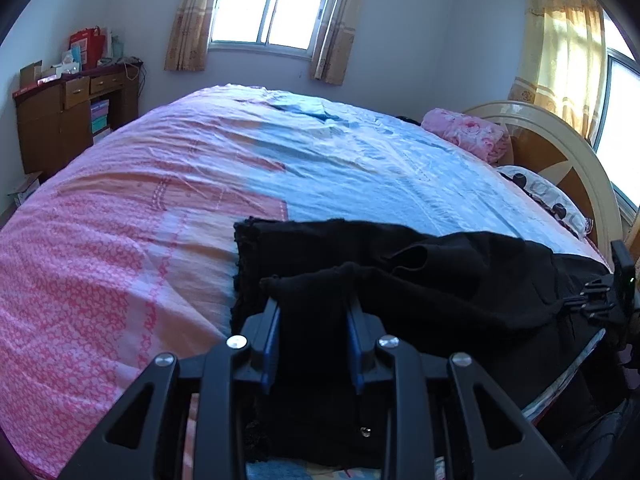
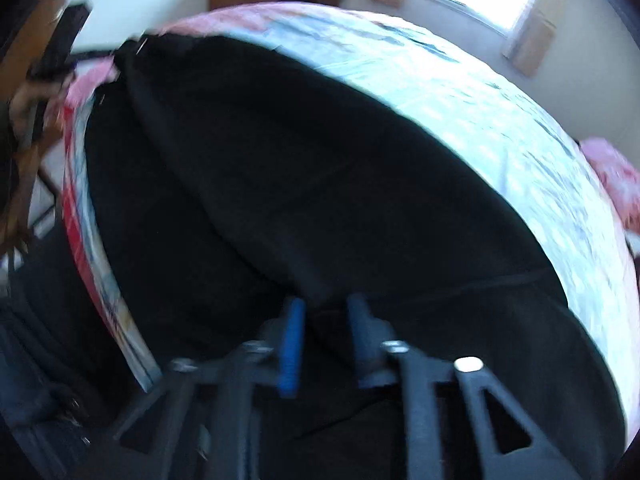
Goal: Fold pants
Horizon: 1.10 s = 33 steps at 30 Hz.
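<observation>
Pants [image 1: 420,272] bunched in left gripper [image 1: 314,304] pinch; blurred right gripper [image 2: 326,304] pressed together, contents unclear.

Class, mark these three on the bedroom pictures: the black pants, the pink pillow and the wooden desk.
black pants [image 1: 460,280]: left wrist view, on the bunched cloth right of centre.
pink pillow [image 1: 466,130]: left wrist view, on its flowered top by the headboard.
wooden desk [image 1: 52,120]: left wrist view, on its front panel below the drawers.

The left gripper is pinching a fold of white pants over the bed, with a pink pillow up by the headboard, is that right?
Not quite: the pants are black, not white, as the left wrist view shows. The left gripper does pinch a fold of them over the bed, and the pink pillow lies by the headboard.
</observation>
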Available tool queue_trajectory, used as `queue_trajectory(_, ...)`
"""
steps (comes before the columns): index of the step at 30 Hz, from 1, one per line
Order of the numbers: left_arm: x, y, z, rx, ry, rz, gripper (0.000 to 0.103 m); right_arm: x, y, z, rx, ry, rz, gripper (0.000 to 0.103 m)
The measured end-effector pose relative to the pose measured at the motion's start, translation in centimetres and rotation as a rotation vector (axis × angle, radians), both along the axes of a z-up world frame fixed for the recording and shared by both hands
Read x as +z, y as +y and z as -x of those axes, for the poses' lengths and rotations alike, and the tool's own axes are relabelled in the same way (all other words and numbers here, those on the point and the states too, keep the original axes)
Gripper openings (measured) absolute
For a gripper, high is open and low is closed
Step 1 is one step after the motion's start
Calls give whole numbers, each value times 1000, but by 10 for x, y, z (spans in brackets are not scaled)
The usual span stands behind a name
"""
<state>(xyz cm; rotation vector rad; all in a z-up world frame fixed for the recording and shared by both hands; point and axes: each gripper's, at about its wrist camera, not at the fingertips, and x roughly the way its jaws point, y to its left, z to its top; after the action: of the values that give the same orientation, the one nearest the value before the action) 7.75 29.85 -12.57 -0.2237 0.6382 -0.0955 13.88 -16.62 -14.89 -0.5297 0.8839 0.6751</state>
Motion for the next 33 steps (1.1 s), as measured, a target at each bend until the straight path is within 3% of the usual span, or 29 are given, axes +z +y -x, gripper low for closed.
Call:
queue_trajectory(7,10,5,19,-33,-22,-10,29,33,-13,44,59,-2,-29,3)
queue_trajectory(12,-10,8,29,-33,15,8,30,19,-10,53,111,63,3,3)
queue_trajectory(22,-26,14,48,-23,-9,43,34,3,-3,53,139,142,0,3)
queue_trajectory(23,-27,14,47,-18,-12,34,36,-2,-2,52,138,151,11,3)
queue_trajectory(25,-27,13,47,4,-4,-4,58,-7,1,52,128,159,32,4)
queue_trajectory(26,-27,14,48,17,1,-38,63,-8,1,51,124,157,32,5)
queue_trajectory(28,-27,15,48,37,14,-98,89,-9,2,51,118,164,24,5)
queue_trajectory(31,-27,18,51,17,27,-161,100,-7,0,52,122,158,23,6)
queue_trajectory(33,-29,17,51,0,39,-202,101,-6,0,53,125,158,27,7)
